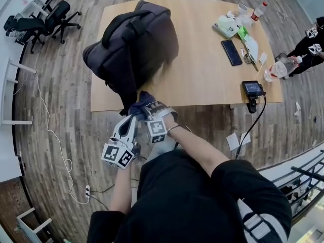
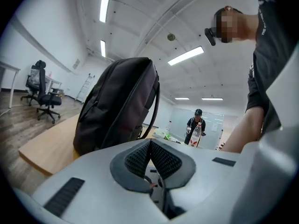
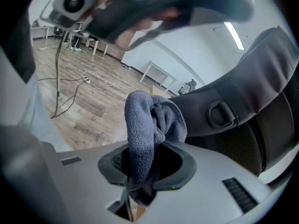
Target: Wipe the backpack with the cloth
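- Backpack is dark and stands upright on the left part of the wooden table. Its base is by the near edge and its top handle faces the far side.
- Right gripper is clenched on the cloth, a blue-grey microfibre bunched up and sticking out above the pads.
- In the right gripper view, the cloth sits just beside the backpack's strap side, near a ring buckle. Whether they touch can't be told.
- Left gripper is just left of the right one, at the bag's lower end by the table edge.
- In the left gripper view, the left gripper has its jaws pressed together with nothing between them. The backpack stands ahead of it and to the left, apart from the pads.
- Right part of the table holds a phone, a bottle and small clutter.
- Screen device sits at the near right edge, with a cable hanging down.
- Office chairs are at far left, and a second person stands beyond the table.
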`<state>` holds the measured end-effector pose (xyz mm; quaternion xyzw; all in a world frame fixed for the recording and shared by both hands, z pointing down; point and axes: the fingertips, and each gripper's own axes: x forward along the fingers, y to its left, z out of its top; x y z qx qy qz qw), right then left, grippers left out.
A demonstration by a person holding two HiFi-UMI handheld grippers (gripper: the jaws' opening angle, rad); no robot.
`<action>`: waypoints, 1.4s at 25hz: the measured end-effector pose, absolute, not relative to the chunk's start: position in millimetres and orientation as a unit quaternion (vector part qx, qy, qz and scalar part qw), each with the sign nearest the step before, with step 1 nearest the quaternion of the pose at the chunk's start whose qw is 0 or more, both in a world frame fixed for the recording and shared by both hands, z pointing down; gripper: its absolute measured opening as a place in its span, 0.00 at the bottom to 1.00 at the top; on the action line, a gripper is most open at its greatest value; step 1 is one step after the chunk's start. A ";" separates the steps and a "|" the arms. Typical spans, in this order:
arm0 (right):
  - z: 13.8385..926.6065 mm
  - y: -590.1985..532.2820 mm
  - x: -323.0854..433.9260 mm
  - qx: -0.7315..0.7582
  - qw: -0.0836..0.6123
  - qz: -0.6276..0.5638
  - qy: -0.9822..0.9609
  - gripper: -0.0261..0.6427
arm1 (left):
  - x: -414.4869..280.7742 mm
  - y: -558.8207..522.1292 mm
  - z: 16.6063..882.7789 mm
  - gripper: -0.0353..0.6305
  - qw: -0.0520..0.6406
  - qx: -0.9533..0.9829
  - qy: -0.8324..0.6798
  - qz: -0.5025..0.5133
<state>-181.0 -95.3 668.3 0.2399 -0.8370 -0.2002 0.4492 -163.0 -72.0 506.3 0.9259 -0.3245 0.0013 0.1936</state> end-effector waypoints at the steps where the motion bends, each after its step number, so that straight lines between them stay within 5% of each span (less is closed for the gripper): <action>1: 668.2 -91.6 -174.1 0.237 0.452 -0.202 -0.836 0.19 | -153.4 -77.5 501.5 0.08 0.187 0.930 -0.315 0.005; 23: 673.9 -152.3 75.2 0.294 0.502 -0.229 -0.781 0.19 | -21.4 -117.4 490.5 0.08 0.139 0.942 -0.301 0.049; 35: 575.6 -250.0 72.6 0.314 0.439 -0.346 -0.767 0.18 | -9.1 -107.8 490.6 0.08 0.134 0.923 -0.357 0.053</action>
